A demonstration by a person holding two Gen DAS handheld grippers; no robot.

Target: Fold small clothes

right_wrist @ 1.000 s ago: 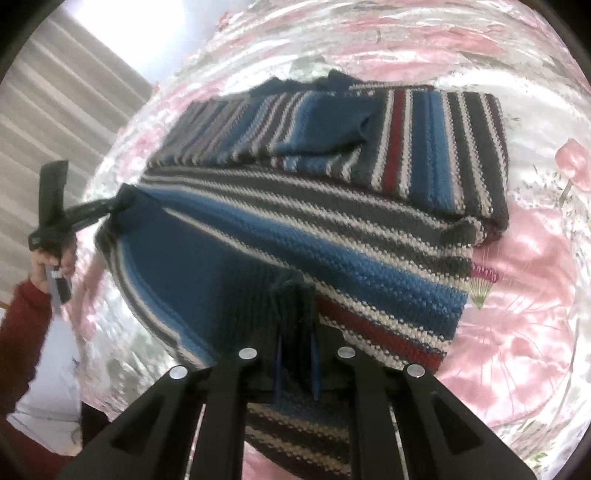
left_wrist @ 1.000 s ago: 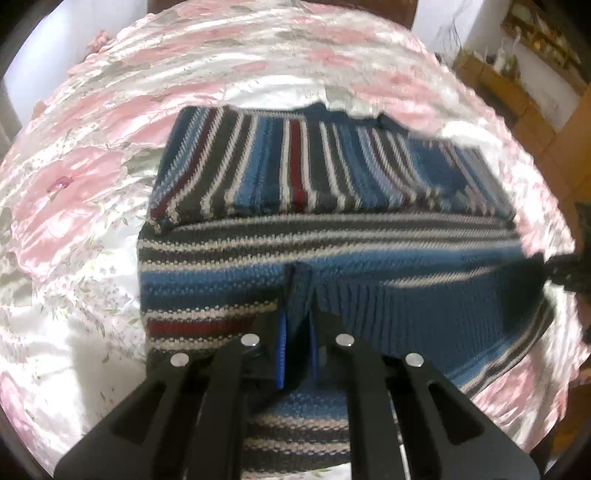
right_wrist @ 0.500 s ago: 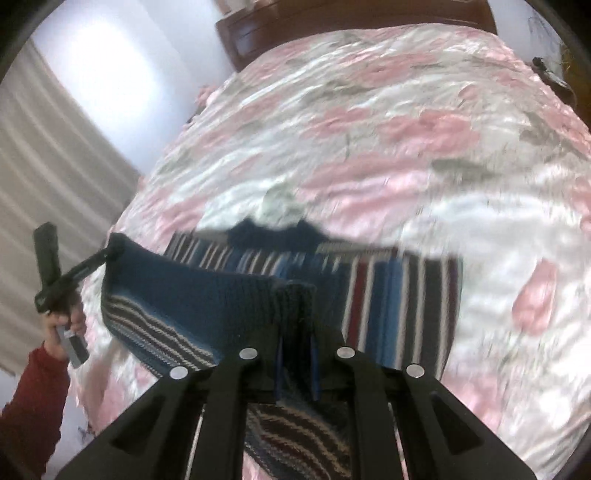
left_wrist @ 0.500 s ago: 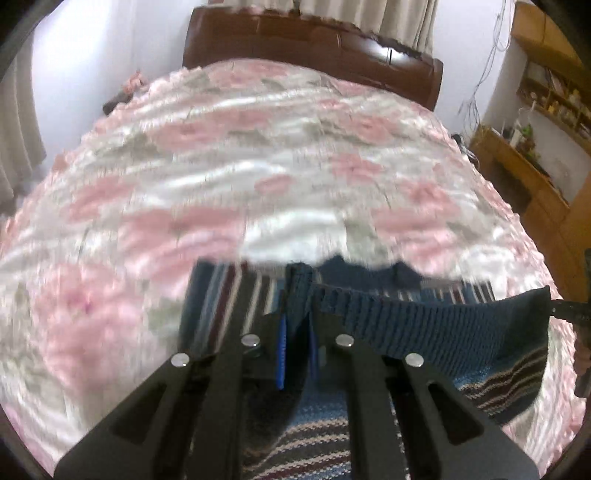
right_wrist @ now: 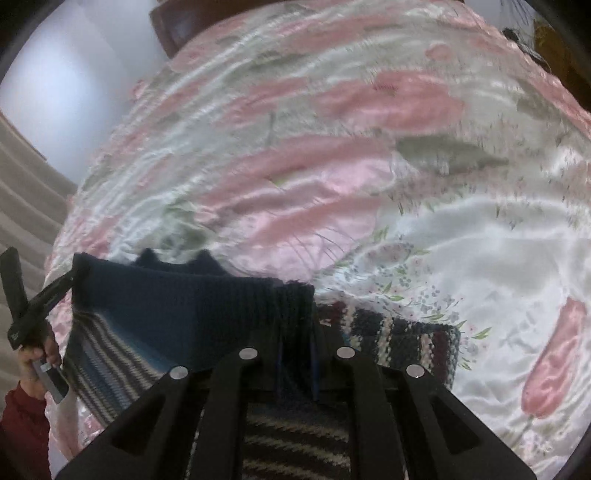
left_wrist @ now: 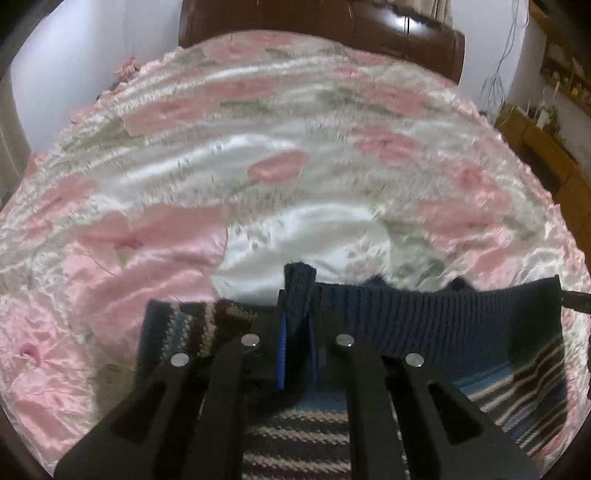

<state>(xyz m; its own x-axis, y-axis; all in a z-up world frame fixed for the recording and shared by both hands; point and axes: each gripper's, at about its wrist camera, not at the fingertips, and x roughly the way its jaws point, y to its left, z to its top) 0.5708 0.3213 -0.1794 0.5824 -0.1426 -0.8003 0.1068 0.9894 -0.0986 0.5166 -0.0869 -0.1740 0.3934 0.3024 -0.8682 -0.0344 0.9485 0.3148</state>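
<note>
striped sweater hem stretched sideways between left gripper and right gripper

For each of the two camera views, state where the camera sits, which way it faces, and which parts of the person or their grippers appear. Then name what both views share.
Left wrist: on the left gripper, looking along its fingers across the floral bedspread toward the headboard; the right gripper's tip shows at the right edge.
Right wrist: on the right gripper, facing up the bed; the person's hand, red sleeve and left gripper show at left.
Shared: the striped sweater, its ribbed hem pinched by both grippers, and the bedspread.
</note>
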